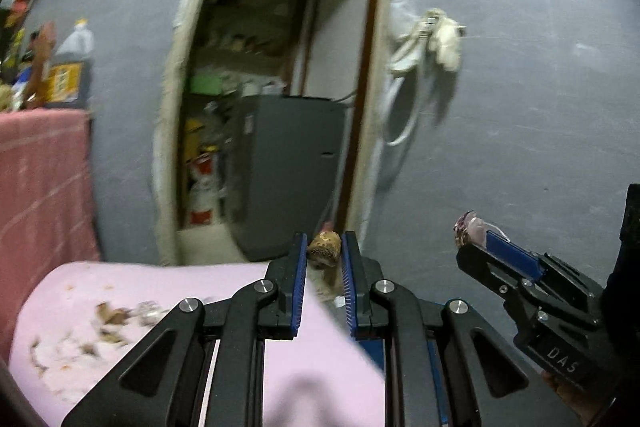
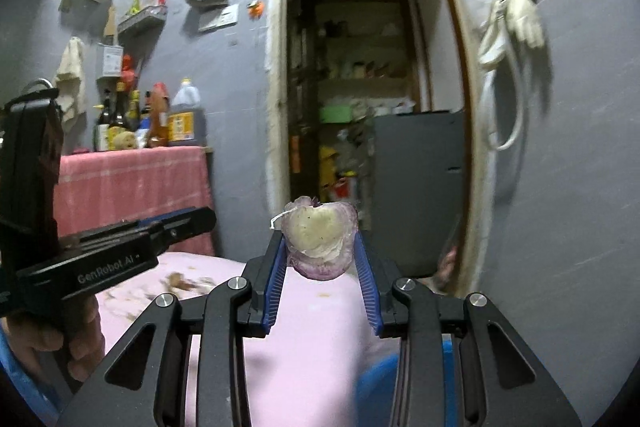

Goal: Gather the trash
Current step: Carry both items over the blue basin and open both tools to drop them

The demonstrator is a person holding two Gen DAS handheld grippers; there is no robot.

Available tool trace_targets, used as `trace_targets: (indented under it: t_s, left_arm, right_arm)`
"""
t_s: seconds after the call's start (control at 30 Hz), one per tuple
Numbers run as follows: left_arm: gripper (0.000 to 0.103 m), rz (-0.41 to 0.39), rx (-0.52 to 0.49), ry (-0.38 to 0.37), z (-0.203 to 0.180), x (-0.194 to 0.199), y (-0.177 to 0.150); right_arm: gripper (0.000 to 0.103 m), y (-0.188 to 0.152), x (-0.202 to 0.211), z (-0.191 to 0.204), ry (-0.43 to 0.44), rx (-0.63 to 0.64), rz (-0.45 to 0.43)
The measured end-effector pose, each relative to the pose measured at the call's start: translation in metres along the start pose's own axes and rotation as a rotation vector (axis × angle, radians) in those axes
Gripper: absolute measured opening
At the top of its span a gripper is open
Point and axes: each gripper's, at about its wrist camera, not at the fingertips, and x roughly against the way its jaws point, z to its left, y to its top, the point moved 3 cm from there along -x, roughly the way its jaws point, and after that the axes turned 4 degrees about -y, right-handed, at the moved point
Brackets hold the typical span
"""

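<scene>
My left gripper (image 1: 324, 247) is shut on a small brown peel scrap (image 1: 325, 246), pinched between its blue pads and raised above the pink mat (image 1: 224, 311). My right gripper (image 2: 320, 247) is shut on a purple-skinned onion piece (image 2: 318, 241) with its pale cut face towards the camera. From the left wrist view the right gripper (image 1: 476, 239) shows at the right with the onion piece (image 1: 468, 227) at its tip. From the right wrist view the left gripper (image 2: 200, 217) shows at the left, held by a hand (image 2: 44, 343). More brown peel scraps (image 1: 108, 319) (image 2: 180, 281) lie on the mat.
A grey wall with an open doorway (image 2: 360, 87) lies ahead; inside stand shelves and a grey appliance (image 2: 418, 187). Bottles (image 2: 160, 123) stand on a pink-clothed counter (image 2: 132, 179) at the left. A cloth and cord (image 2: 516, 23) hang on the wall at the right. A blue rim (image 2: 384, 375) shows below.
</scene>
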Motion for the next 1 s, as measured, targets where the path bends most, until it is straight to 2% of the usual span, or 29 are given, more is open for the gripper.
trace_targets:
  t_s: [0.13, 0.3, 0.37, 0.5, 0.77, 0.87, 0.97, 1.0]
  left_arm:
    - [0.014, 0.004, -0.027, -0.052, -0.037, -0.026, -0.003]
    - [0.014, 0.068, -0.051, -0.104, -0.07, -0.06, -0.018]
    - [0.014, 0.121, -0.037, -0.126, -0.078, -0.073, -0.027]
    - [0.014, 0.288, -0.006, -0.146, -0.085, -0.11, -0.054]
    - [0.014, 0.531, 0.059, -0.164, -0.09, -0.158, -0.105]
    - [0.014, 0.604, 0.086, -0.165, -0.086, -0.168, -0.12]
    - [0.016, 0.639, 0.104, -0.168, -0.084, -0.171, -0.132]
    - [0.023, 0.649, 0.103, -0.164, -0.084, -0.17, -0.134]
  right_arm:
    - [0.032, -0.007, 0.013, -0.039, -0.075, -0.004, -0.004]
    - [0.033, -0.028, 0.022, -0.081, -0.162, -0.06, 0.035]
    - [0.034, -0.04, 0.022, -0.096, -0.183, -0.099, 0.067]
    - [0.034, -0.069, 0.015, -0.115, -0.22, -0.156, 0.162]
    - [0.034, -0.122, -0.007, -0.135, -0.223, -0.302, 0.348]
    - [0.034, -0.135, -0.011, -0.141, -0.227, -0.346, 0.391]
    - [0.036, -0.141, -0.013, -0.144, -0.228, -0.37, 0.413]
    - [0.038, -0.142, -0.012, -0.145, -0.229, -0.375, 0.417]
